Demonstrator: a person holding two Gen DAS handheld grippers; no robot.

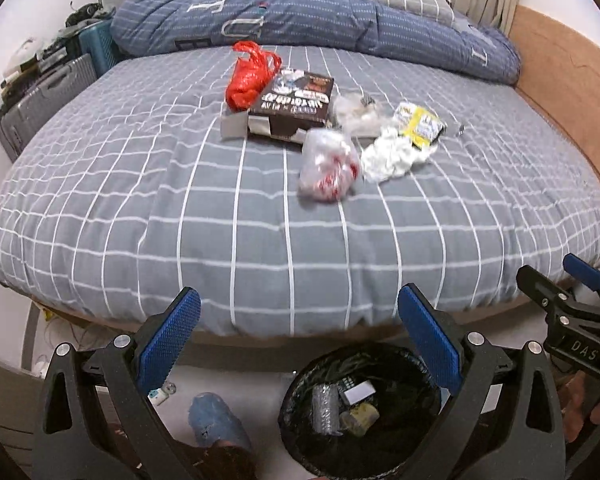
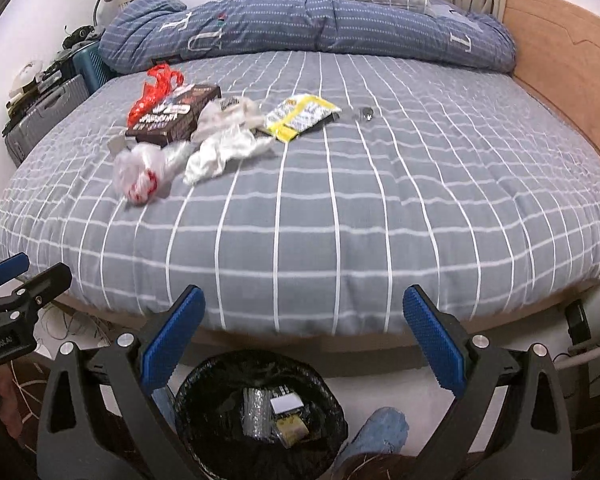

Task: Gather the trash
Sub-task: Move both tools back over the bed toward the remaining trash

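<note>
Left wrist view shows me my left gripper [image 1: 300, 340] with fingers spread wide and empty, above a black-lined trash bin [image 1: 296, 400] on the floor at the bed's [image 1: 180, 200] foot. My right gripper [image 2: 304, 340] is likewise splayed and empty. On the checked cover the trash sits clustered: red bag [image 1: 250, 74], dark box [image 1: 294, 102], clear bag with red [image 1: 328, 164], crumpled white paper [image 1: 392, 156], yellow wrapper [image 1: 418, 124].
</note>
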